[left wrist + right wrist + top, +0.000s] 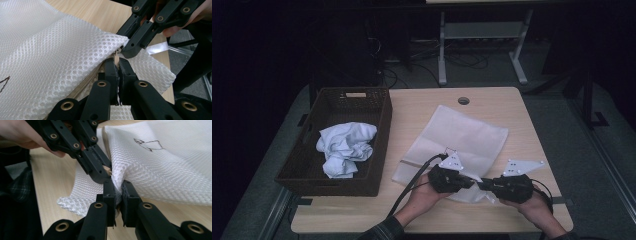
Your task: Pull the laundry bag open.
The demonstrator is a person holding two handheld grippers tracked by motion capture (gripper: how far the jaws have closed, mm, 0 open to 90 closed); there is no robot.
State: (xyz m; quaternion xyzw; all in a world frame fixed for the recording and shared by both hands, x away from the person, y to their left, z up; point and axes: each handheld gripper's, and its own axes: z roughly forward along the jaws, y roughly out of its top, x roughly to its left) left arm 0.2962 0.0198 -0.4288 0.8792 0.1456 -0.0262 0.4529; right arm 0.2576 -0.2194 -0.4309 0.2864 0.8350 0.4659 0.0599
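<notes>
A dim room is seen behind a pale wooden bench [422, 107]. A white mesh laundry bag [462, 140] lies flat at centre frame, light, limp and easily bunched. Its zipper pull [116, 53] is pinched by the clenched left claw [117, 63], while the mesh beside it is gripped by the clenched right claw [118, 187]. The zipper end is judged the firmest hold.

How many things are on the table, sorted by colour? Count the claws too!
White: 2, the flat white mesh zip bag and the crumpled white cloth
Dark brown: 1, the woven rectangular basket holding the cloth
Black: 2, the left claw and right claw, both pinching the bag
Total: 5
</notes>
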